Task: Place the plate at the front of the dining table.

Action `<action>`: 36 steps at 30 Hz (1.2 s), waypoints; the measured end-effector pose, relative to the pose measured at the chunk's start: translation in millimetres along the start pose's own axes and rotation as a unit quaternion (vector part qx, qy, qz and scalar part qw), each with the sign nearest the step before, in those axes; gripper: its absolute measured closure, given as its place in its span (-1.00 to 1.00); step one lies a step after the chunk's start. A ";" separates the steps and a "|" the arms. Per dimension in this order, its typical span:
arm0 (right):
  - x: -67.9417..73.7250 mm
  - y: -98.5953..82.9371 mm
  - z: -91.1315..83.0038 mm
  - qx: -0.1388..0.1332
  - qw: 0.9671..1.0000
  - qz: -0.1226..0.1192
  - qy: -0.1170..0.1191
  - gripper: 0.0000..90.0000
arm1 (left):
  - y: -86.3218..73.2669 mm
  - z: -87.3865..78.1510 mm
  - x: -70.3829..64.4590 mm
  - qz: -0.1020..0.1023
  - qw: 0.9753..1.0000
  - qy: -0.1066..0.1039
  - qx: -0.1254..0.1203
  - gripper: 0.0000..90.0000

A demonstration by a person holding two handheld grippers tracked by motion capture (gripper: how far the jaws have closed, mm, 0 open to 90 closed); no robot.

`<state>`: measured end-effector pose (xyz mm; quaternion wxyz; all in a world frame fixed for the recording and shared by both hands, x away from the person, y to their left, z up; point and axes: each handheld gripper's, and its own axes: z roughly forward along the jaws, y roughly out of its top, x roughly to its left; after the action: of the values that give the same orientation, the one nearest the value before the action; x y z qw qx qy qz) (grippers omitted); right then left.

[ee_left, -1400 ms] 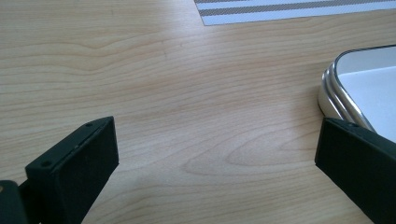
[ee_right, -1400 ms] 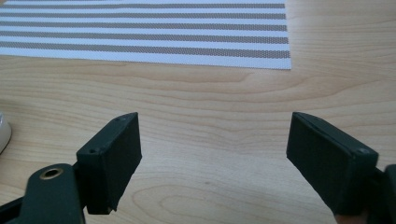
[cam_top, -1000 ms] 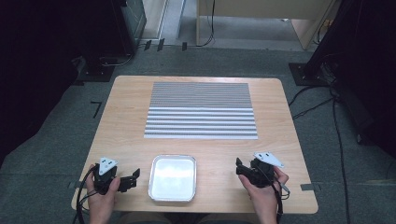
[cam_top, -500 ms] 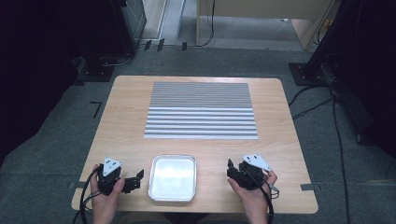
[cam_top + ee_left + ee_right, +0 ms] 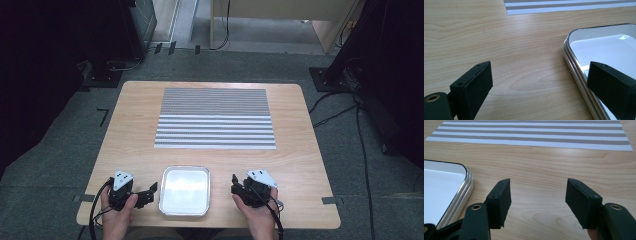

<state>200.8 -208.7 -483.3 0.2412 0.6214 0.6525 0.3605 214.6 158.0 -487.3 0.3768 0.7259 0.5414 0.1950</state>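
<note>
A light wooden table (image 5: 130, 130) seen from above, with a person's two hands coming in from the bottom edge, each holding a black two-jaw gripper; in the middle of the near edge sits a shallow, rounded-rectangle silver metal tray (image 5: 184, 191) with a pale, reflective, empty floor; beyond it, toward the far side of the table, lies a flat rectangular placemat with grey and white stripes (image 5: 215, 119), well apart from the tray; the left gripper (image 5: 148, 192) rests low over the wood just beside the tray's left rim, topped by a grey three-cornered plate, with the left hand (image 5: 119, 212) wrapped around its body; in the left gripper view its jaws stand wide apart with nothing between them but bare wood, and the right-hand jaw overlaps the tray's (image 5: 571, 53) rim in the picture, though whether it touches the metal cannot be told; the right gripper (image 5: 234, 185) sits near the tray's right side, clear of the rim, held by the right hand (image 5: 257, 212); in the right gripper view its jaws are parted to a moderate gap, holding nothing, with plain wood between them, the tray's (image 5: 465, 187) curved corner at the left and the striped placemat (image 5: 534, 135) lying across the top; dark cables trail from both grippers toward the person.
</note>
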 end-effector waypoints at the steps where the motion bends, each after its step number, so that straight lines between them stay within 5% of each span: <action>1: 0.0 0.0 0.0 0.000 1.000 0.000 0.000 -0.16 | 0.0 0.0 0.0 0.000 1.000 0.000 0.000 -0.86; 12: 23.2 -3.4 1.3 0.004 1.000 0.021 0.002 -0.22 | 1.7 -2.7 -0.3 -0.007 1.000 -0.009 -0.003 -0.86; 19: 46.2 -8.9 3.8 -0.001 1.000 0.013 0.013 0.09 | 3.1 -4.1 -5.8 -0.010 1.000 -0.013 -0.005 -0.86; 32: 68.1 -15.9 11.9 0.001 0.995 0.027 0.092 0.53 | 3.9 -5.1 -12.4 -0.013 1.000 -0.019 -0.003 -0.86; 36: 72.4 -17.8 13.2 -0.007 0.996 0.037 0.076 0.59 | 3.9 -5.2 -12.2 -0.013 1.000 -0.019 -0.002 -0.86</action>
<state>191.4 -134.6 -495.5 0.1816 0.6143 0.6429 0.4199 209.4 147.8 -479.5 0.3911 0.7217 0.5431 0.1768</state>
